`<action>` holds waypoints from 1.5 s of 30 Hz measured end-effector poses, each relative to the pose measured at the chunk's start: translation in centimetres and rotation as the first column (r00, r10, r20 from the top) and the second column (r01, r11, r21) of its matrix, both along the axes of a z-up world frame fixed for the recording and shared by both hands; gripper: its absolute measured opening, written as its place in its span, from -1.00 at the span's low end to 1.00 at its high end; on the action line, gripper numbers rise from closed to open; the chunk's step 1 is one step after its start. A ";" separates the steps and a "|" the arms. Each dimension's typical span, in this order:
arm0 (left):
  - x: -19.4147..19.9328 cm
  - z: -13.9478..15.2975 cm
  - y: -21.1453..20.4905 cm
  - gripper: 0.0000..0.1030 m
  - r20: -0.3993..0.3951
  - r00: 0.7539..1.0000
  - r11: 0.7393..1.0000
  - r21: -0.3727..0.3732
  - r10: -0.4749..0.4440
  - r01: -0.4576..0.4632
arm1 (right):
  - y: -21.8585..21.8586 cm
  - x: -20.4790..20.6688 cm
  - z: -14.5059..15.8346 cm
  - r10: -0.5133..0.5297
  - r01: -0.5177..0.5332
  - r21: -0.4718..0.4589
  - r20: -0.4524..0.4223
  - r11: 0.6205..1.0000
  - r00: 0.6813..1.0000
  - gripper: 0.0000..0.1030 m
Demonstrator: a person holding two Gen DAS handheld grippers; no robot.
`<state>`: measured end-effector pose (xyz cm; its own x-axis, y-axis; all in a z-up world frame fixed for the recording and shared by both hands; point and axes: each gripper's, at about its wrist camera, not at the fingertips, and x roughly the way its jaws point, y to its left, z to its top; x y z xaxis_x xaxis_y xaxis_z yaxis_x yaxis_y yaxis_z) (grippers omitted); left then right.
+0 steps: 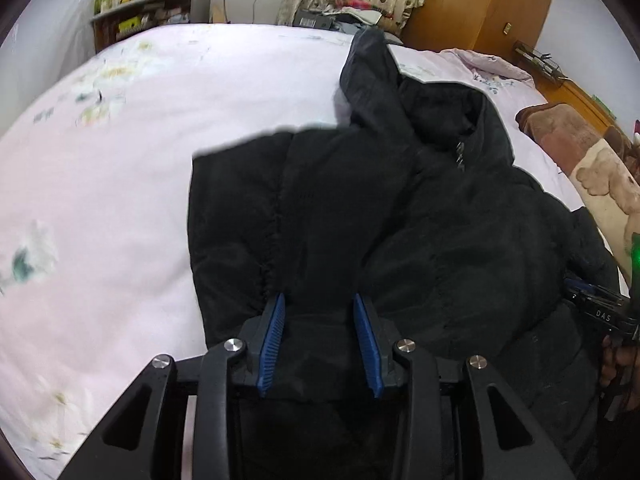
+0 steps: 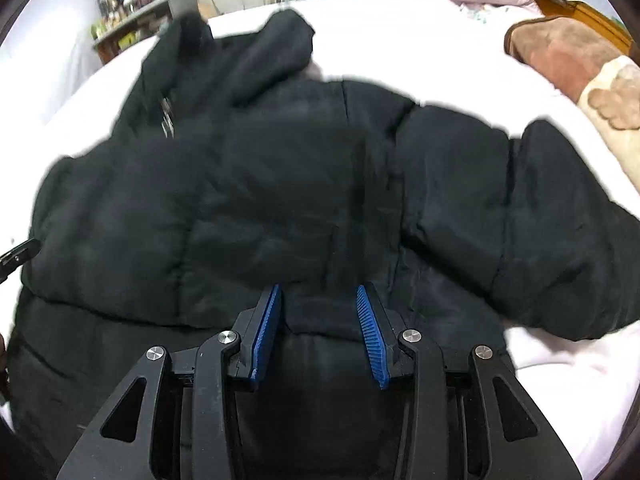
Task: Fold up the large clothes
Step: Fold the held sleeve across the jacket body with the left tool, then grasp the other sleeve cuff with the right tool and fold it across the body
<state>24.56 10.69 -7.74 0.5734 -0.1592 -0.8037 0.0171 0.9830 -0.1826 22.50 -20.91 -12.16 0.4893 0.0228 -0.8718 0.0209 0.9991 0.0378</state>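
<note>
while both tools tilt steeply down: a black padded jacket [image 1: 420, 216] lies spread on the bed
left gripper [image 1: 319, 300]: narrowed about halfway, blue ribbed pads pinching a bunched fold of the jacket's near edge
right gripper [image 2: 320, 292]: same pose, partly closed, pads pressing a thick fold of the jacket's near edge
jacket: quilted, puffy, matte; hood [image 1: 368, 68] toward 12 o'clock, sleeve [image 2: 560, 220] out at 3 o'clock
open room: pale pink floral sheet [image 1: 140, 140] bare from 9 to 11 o'clock
edges: brown plush blanket [image 2: 560, 52] at 2 o'clock
</note>
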 end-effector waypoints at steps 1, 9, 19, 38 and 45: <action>-0.1 -0.1 0.0 -0.25 0.006 1.000 1.000 0.004 0.004 -0.005 | 0.0 0.0 -0.2 -0.003 0.003 0.000 0.003 1.000 1.000 -0.22; -1.1 1.9 -0.8 -0.26 0.014 1.000 0.999 0.053 0.008 -0.009 | 0.6 -1.2 2.2 -0.027 0.028 -0.032 0.040 0.999 0.999 -0.22; -5.5 5.2 -4.8 -0.13 0.063 0.997 0.997 0.066 -0.048 0.044 | -0.4 -7.0 6.0 -0.059 0.059 0.010 0.142 0.998 0.988 -0.19; -6.8 7.7 -12.5 0.29 0.102 0.979 0.983 0.070 -0.176 0.170 | -7.5 -11.8 8.7 -0.179 0.172 0.053 0.191 0.984 0.965 0.05; -5.1 7.3 -14.4 0.30 0.104 0.976 0.980 0.086 -0.189 0.181 | -13.0 -12.0 7.7 -0.276 0.269 0.064 0.177 0.961 0.945 0.16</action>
<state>19.51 -3.74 -0.47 0.6261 -0.2119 -0.7504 0.2159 0.9718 -0.0944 10.48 -33.87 -4.44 0.6324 -0.1019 -0.7679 0.2812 0.9539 0.1050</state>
